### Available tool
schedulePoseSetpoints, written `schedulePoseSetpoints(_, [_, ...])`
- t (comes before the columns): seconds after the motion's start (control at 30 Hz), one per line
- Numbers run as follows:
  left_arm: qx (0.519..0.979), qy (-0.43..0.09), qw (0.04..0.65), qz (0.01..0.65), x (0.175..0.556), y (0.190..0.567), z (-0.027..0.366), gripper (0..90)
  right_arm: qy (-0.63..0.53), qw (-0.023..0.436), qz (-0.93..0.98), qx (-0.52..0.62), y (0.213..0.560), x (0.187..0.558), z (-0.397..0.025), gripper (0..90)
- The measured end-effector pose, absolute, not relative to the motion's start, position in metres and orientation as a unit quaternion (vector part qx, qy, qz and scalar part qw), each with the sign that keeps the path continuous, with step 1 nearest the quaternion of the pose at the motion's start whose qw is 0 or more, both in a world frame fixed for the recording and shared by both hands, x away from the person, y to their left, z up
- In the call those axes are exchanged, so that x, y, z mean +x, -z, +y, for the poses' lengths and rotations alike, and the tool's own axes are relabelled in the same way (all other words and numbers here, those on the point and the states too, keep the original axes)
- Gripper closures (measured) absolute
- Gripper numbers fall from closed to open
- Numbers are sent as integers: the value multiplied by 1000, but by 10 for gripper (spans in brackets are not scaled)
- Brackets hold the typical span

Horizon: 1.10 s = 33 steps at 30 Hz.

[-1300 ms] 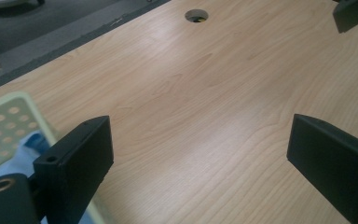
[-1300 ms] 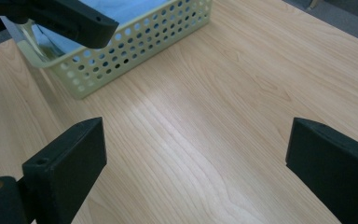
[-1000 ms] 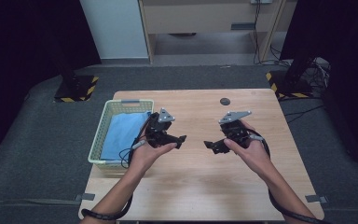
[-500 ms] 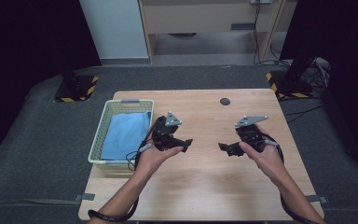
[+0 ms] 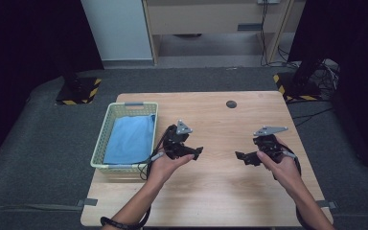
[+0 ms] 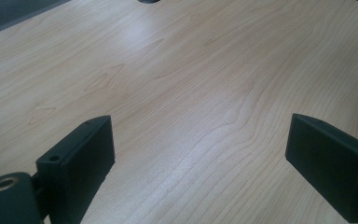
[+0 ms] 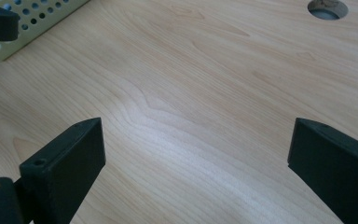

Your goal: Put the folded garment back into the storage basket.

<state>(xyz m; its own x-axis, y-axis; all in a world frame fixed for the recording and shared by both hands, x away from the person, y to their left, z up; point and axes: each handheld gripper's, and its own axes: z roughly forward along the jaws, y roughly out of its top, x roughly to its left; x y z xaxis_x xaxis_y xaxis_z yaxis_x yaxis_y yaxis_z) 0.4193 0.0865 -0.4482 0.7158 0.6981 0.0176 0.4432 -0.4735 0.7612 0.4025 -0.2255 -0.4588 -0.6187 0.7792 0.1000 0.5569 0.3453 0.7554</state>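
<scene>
Both hand-held grippers, left (image 5: 195, 153) and right (image 5: 242, 157), hover spread over bare table (image 5: 220, 191); blue cloth (image 5: 130, 139) lies partly hidden by the basket (image 5: 106, 129) rim.

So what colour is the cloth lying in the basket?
Light blue cloth, folded flat in the pale green basket; clearest in the high view.
</scene>
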Motion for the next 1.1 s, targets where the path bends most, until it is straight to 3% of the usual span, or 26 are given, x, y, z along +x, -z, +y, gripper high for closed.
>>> schedulePoseSetpoints(0.77, [855,-132,361,348,409,503,73,80,-357,117,807,456,525,389,-245,61])
schedulePoseSetpoints(1.1, [852,-141,351,361,405,530,74,79,-365,113,789,481,541,393,-249,57])
